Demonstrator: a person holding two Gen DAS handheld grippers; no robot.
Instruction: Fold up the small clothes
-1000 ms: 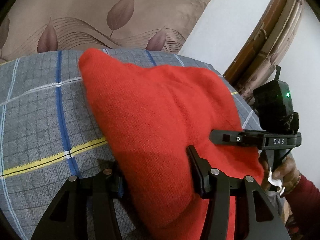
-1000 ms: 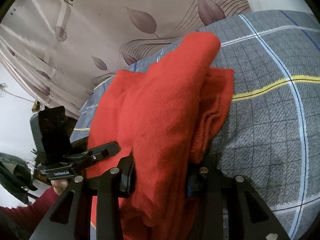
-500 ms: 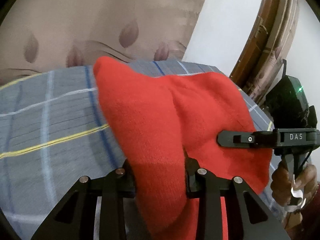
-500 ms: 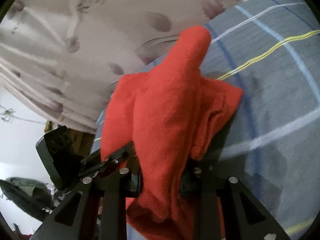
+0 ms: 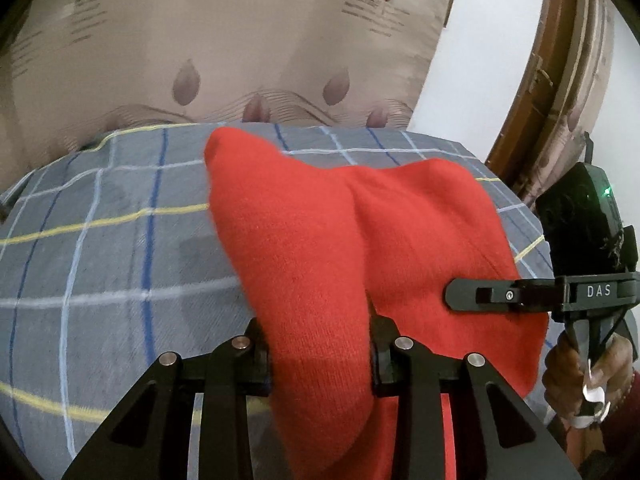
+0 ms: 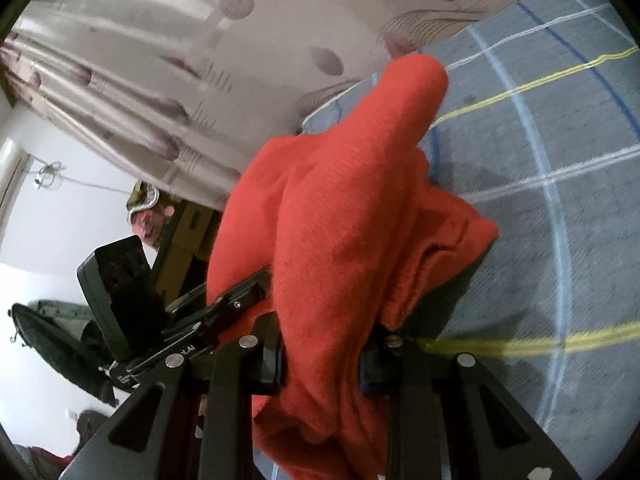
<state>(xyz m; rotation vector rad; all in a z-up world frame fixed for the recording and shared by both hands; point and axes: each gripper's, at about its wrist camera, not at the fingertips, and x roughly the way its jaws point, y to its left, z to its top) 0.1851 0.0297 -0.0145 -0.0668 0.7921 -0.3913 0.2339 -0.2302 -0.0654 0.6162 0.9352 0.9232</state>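
Observation:
A red knit garment (image 5: 360,248) is held up over a grey checked bed cover (image 5: 100,272). My left gripper (image 5: 320,352) is shut on one bunched edge of the garment. My right gripper (image 6: 324,356) is shut on another bunched edge of the same garment (image 6: 340,220), and it shows from the side at the right of the left wrist view (image 5: 520,296). The left gripper's body also shows at the left of the right wrist view (image 6: 192,320). The far end of the garment still drapes toward the bed cover.
A beige curtain with leaf print (image 5: 240,40) hangs behind the bed. A wooden frame (image 5: 556,60) stands at the right. A cardboard box (image 6: 184,240) and dark clutter (image 6: 52,336) lie off the bed's left side in the right wrist view.
Both grippers have risen with the garment, lifting more of it off the bed cover. The left gripper's jaws closed tighter on the cloth. The views tilted upward toward the curtain.

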